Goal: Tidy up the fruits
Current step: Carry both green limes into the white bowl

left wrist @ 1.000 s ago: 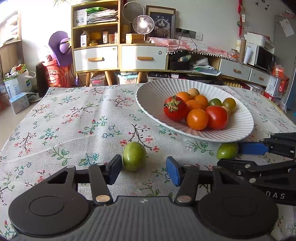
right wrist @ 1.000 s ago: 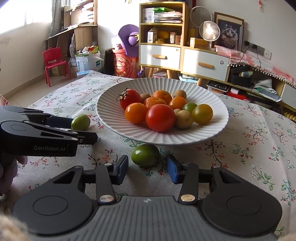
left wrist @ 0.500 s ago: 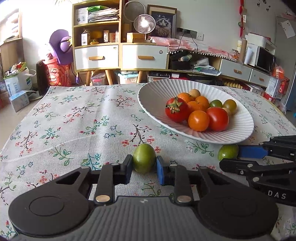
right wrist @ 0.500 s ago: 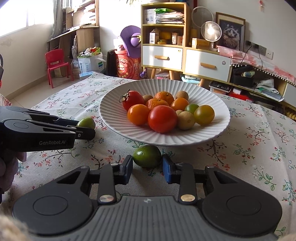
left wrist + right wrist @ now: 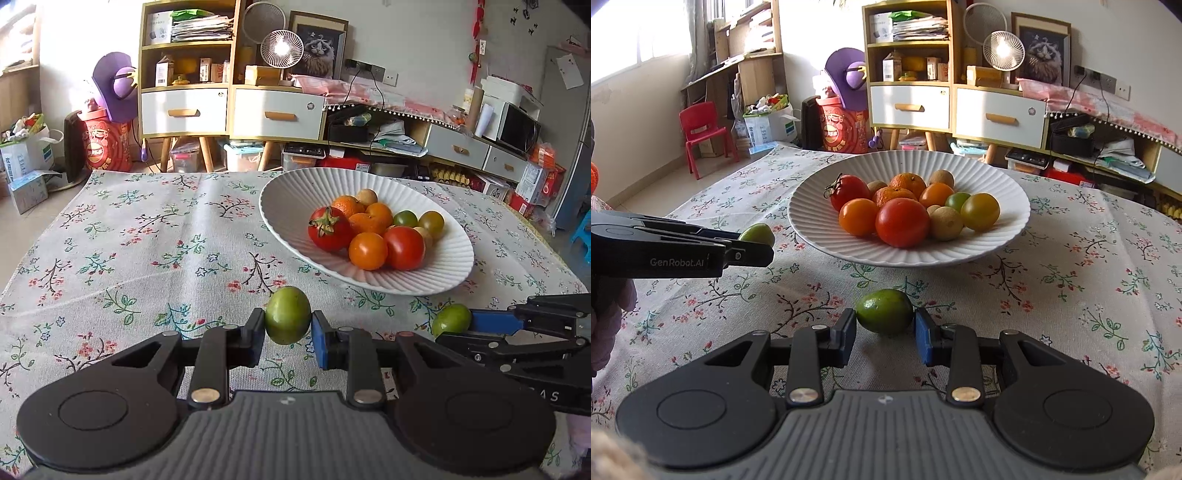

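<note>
A white ribbed plate point(image 5: 291, 192) point(image 5: 1004, 177) holds several red, orange and green fruits on the flowered tablecloth. My left gripper point(image 5: 288, 332) is shut on a green tomato point(image 5: 288, 314), lifted just off the cloth; it also shows in the right wrist view point(image 5: 757, 233). My right gripper point(image 5: 885, 330) has closed around a green lime point(image 5: 885, 311) that lies on the cloth in front of the plate; both pads touch it. The lime also shows in the left wrist view point(image 5: 451, 319) between the right gripper's fingers.
The two grippers sit side by side near the table's front edge, the right one low at the right of the left wrist view point(image 5: 524, 332). Shelves, drawers and a red chair point(image 5: 701, 129) stand beyond the table.
Both grippers have closed from wide open onto their fruits. The left one has raised the green tomato slightly off the cloth. The lime stays on the table.
</note>
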{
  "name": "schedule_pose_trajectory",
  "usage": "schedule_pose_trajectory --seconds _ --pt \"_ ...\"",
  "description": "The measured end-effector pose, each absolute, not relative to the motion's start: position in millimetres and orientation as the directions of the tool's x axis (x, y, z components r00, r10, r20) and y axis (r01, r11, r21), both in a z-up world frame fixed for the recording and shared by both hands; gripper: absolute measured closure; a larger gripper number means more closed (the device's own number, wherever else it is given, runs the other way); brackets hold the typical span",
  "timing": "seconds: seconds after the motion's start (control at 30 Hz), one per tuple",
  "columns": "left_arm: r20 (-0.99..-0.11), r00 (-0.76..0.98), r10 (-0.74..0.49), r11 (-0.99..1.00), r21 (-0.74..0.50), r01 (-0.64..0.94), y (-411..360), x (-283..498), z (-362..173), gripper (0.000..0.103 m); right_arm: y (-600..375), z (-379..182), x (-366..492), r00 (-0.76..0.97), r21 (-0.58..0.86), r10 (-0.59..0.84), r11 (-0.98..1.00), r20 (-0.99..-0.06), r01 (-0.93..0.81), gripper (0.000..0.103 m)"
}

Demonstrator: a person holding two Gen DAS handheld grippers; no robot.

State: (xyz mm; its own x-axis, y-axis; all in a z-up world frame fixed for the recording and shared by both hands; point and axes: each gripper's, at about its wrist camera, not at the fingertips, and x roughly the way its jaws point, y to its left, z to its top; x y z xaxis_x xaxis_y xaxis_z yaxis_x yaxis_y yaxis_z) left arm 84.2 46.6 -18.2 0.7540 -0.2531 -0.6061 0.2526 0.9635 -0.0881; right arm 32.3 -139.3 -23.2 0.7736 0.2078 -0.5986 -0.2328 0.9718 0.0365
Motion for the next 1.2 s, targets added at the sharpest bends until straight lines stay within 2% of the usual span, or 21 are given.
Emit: schedule_pose_trajectory --seconds 0.4,0.9,1.2 --pt "-0.576 0.767 -0.280 0.959 -0.138 0.247 58 83 5 0.074 -161 -14 22 0.776 0.088 0.200 0.979 -0.598 -0.184 0.072" --pt "-0.560 0.760 -0.330 0.944 -0.178 0.278 57 113 23 0.074 -169 22 57 0.846 0.031 0.176 0.982 -0.503 -0.187 0.072" --pt "-0.589 0.709 -0.387 0.922 -0.231 0.311 48 162 13 0.074 -176 18 99 0.828 0.056 0.177 0.983 -0.531 -0.175 0.072"
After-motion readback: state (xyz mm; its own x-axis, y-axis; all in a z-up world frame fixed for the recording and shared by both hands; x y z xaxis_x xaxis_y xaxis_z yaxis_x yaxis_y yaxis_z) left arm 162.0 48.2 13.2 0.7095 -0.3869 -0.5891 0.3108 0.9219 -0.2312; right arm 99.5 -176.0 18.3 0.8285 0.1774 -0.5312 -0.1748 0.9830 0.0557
